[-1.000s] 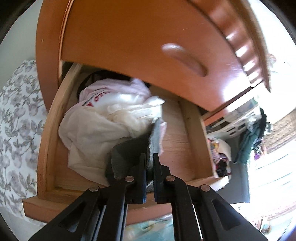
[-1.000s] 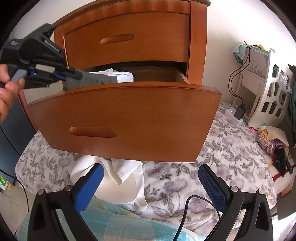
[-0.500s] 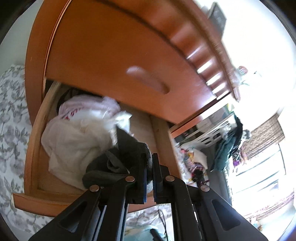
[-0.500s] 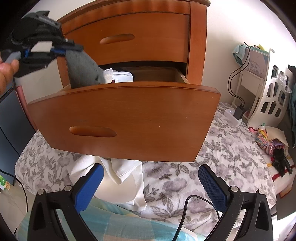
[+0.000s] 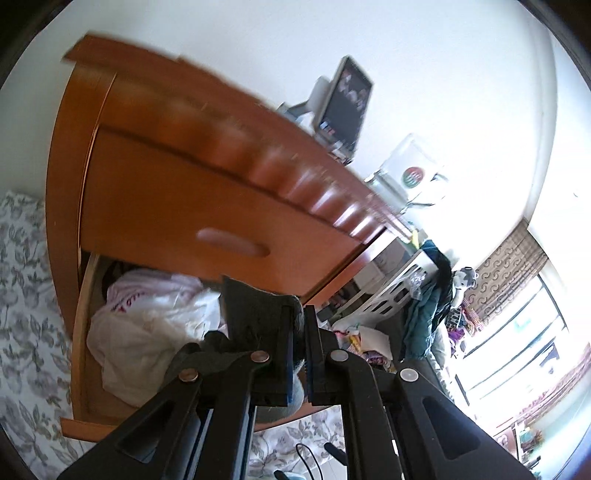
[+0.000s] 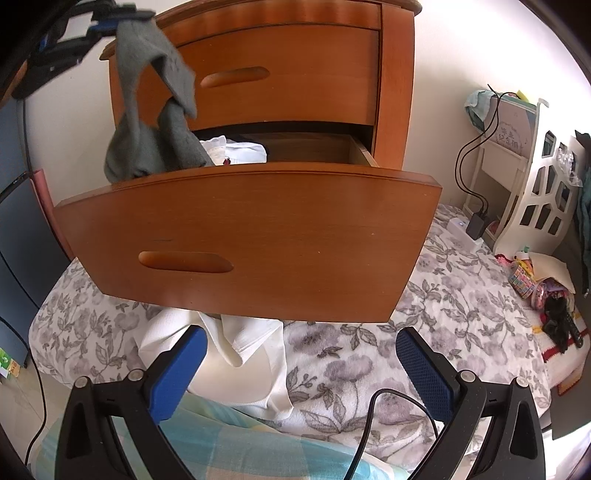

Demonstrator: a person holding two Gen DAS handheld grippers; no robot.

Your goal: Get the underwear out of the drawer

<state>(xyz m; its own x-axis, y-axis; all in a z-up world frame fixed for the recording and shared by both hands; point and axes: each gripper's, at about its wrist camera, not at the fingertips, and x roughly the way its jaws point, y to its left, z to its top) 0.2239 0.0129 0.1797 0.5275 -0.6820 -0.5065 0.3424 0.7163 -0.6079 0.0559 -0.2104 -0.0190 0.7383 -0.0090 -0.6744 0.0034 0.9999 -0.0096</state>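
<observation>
My left gripper [image 5: 298,354] is shut on grey underwear [image 5: 255,314], a dark grey cloth that bunches over its fingers. In the right wrist view that left gripper [image 6: 110,22] sits at the top left and the grey underwear [image 6: 147,122] hangs from it, its lower end still touching the open drawer [image 6: 251,236]. White and pink clothes [image 5: 147,325] remain inside the drawer [image 5: 79,332]. My right gripper [image 6: 301,373] is open, low in front of the drawer front, holding nothing.
The wooden dresser [image 6: 295,70] has a shut upper drawer above the open one. A floral bedspread [image 6: 424,332] lies below, with white cloth [image 6: 243,354] on it. A white shelf [image 6: 517,177] with cables stands at right. A monitor [image 5: 343,103] sits on the dresser top.
My left gripper has risen and tilted upward, lifting the grey underwear from drawer level until it hangs above the drawer. The right gripper has stayed still.
</observation>
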